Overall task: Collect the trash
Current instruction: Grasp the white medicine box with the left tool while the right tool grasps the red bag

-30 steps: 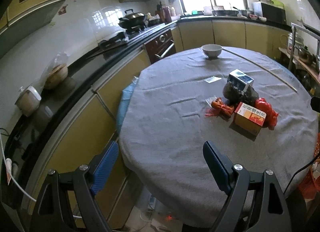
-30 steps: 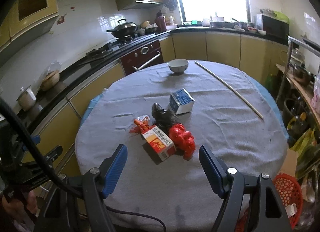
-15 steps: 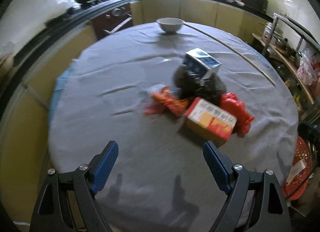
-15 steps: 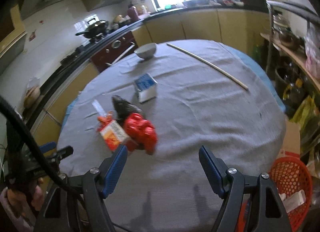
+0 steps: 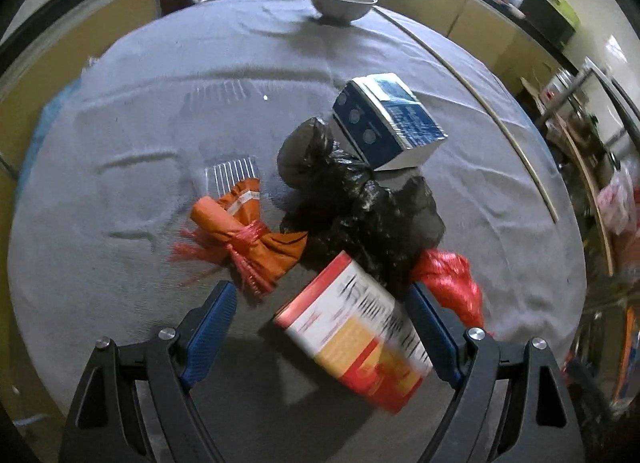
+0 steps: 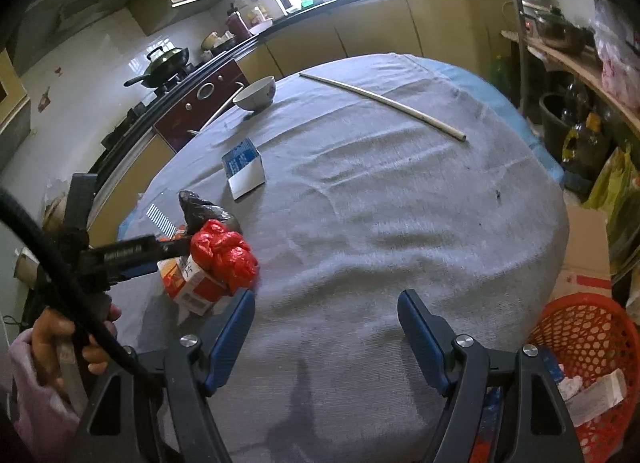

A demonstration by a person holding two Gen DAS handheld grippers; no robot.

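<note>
Left gripper (image 5: 320, 327) released, jaws straddling red-and-yellow carton (image 5: 352, 339) near the table's (image 6: 400, 223) left edge. Right gripper (image 6: 326, 329) released, empty, over near edge beside red basket (image 6: 588, 343).

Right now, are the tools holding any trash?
No. The left tool is open around the red-and-yellow box, not gripping. The right tool is open above bare cloth.

Matt grey cloth table cover (image 5: 120, 183), glossy cardboard box (image 5: 352, 339)
</note>
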